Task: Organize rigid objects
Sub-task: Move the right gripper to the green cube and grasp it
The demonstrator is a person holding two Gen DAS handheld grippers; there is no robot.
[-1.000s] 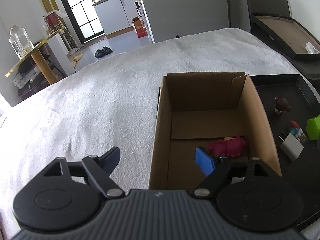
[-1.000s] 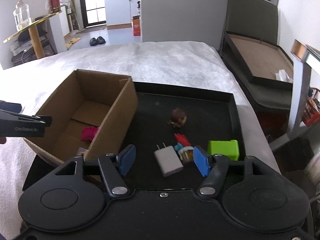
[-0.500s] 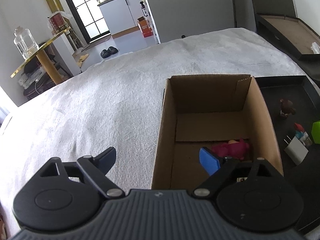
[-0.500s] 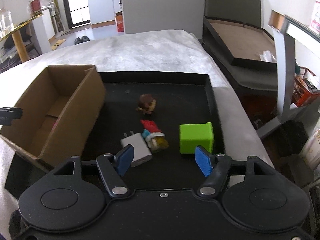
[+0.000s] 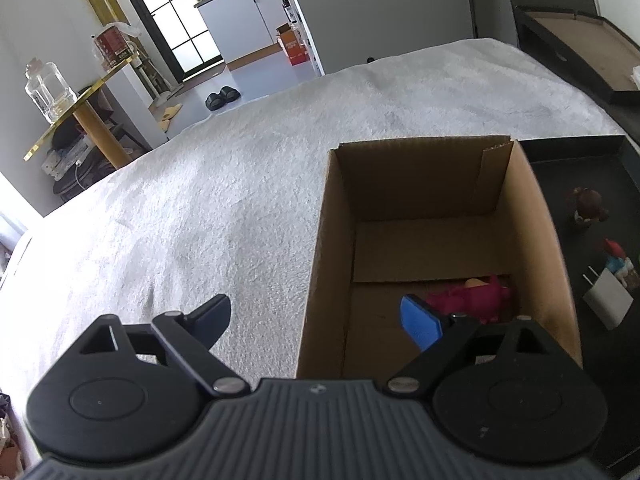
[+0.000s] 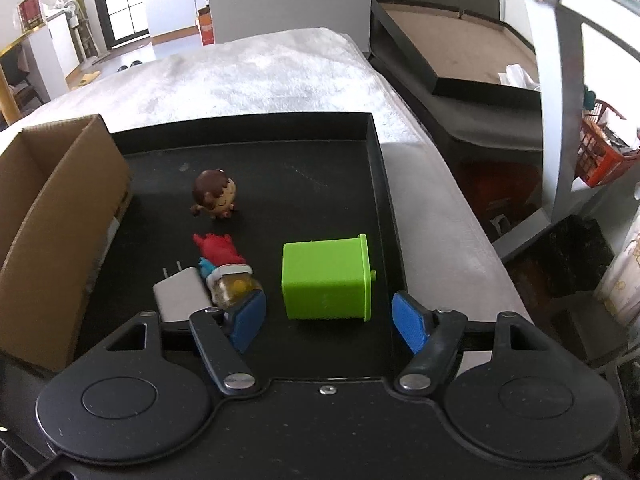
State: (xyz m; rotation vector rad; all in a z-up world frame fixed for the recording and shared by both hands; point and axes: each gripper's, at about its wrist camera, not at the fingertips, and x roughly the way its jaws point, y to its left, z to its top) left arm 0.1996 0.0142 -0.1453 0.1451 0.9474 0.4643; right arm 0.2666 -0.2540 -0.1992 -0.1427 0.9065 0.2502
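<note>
White-covered bed (image 5: 240, 208) seen under cardboard box (image 5: 532, 216) and black tray (image 6: 376, 184). Green cube (image 6: 326, 280), brown-haired figurine (image 6: 214, 198), white charger (image 6: 180, 294) laid on tray. Pink toy (image 5: 472, 298) kept in box. Left hand-held gripper (image 5: 316, 316) and right hand-held gripper (image 6: 330, 322) held wide open, nothing grasped.

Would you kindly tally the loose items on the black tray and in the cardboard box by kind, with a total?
Figurines: 2, the brown-haired figurine and the red-hatted figurine
White charger: 1
Green box: 1
Pink toy, in the cardboard box: 1
Total: 5
</note>
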